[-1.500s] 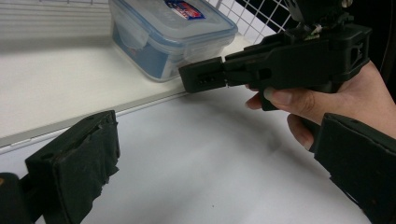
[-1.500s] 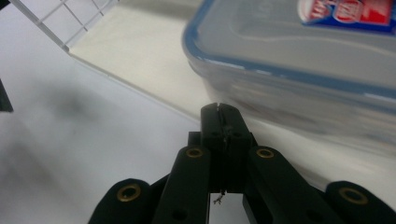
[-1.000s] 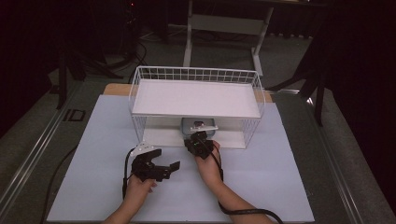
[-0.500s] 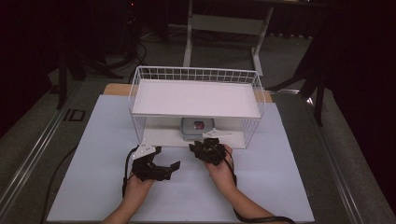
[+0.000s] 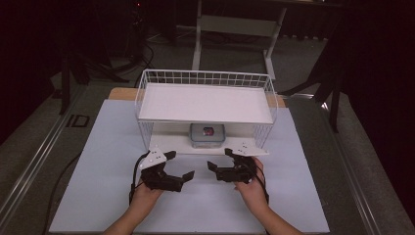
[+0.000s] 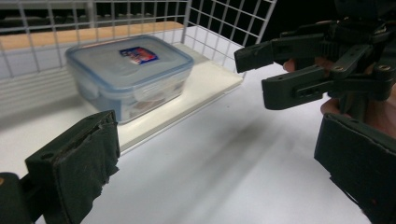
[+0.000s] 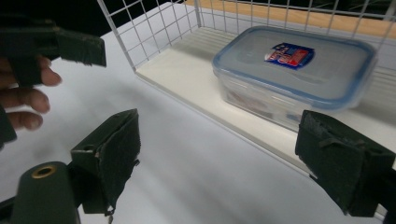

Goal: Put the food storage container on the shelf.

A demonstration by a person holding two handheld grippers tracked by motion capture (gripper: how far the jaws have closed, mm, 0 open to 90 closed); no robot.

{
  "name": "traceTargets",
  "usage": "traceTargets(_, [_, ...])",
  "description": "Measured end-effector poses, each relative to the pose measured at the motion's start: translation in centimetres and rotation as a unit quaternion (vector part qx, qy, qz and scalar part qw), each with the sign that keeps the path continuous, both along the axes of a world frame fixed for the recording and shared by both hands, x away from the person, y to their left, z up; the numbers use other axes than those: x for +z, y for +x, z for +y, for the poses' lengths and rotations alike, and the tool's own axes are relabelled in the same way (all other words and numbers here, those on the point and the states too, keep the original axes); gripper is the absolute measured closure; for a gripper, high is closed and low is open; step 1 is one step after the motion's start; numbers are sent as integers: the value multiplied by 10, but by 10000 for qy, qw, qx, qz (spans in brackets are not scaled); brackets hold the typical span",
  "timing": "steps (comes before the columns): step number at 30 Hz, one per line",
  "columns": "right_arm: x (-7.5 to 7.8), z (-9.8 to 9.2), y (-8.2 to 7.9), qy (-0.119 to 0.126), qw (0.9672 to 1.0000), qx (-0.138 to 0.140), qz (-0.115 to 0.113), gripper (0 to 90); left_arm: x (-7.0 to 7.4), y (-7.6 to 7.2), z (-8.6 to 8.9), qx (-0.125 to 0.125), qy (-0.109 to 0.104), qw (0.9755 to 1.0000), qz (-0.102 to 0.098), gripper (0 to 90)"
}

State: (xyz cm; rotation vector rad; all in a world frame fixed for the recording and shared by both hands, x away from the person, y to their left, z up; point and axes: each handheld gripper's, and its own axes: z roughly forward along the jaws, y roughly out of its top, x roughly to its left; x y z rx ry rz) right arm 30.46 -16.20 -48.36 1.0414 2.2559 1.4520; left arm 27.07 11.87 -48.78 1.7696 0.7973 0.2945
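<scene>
Plainly, the rack point(image 5: 205, 105) was the main hazard: its low top shelf and wire sides could snag a jaw reaching in. The box point(image 5: 208, 135) sat lidded on the lower shelf, contents unclear. Left gripper point(image 5: 177, 169) and right gripper point(image 5: 219, 159) hovered near it, both agape and empty.

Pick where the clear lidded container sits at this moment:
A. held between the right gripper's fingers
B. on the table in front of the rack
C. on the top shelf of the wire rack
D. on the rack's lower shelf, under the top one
D: the high view shows the container under the wire rack's top shelf, on the lower white board, and both gripper views show it there with nothing gripping it.
</scene>
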Motion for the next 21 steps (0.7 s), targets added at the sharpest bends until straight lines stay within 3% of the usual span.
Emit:
traceTargets(2, [0,-4,-3,-57,9999,62,-85,145,2,-1,2,16,0,10000,-7,10])
traceTargets(5, [-1,-14,-6,10,10000,50,-43,147,5,-3,7,37,-91,10000,2,10])
traceTargets(15, [-5,-30,-12,-108,9999,7,64,166,5,-8,25,108,-122,9997,193,10])
traceTargets(21, [-3,-38,-18,-19,9999,40,100,166,7,-18,33,111,-25,9997,216,10])
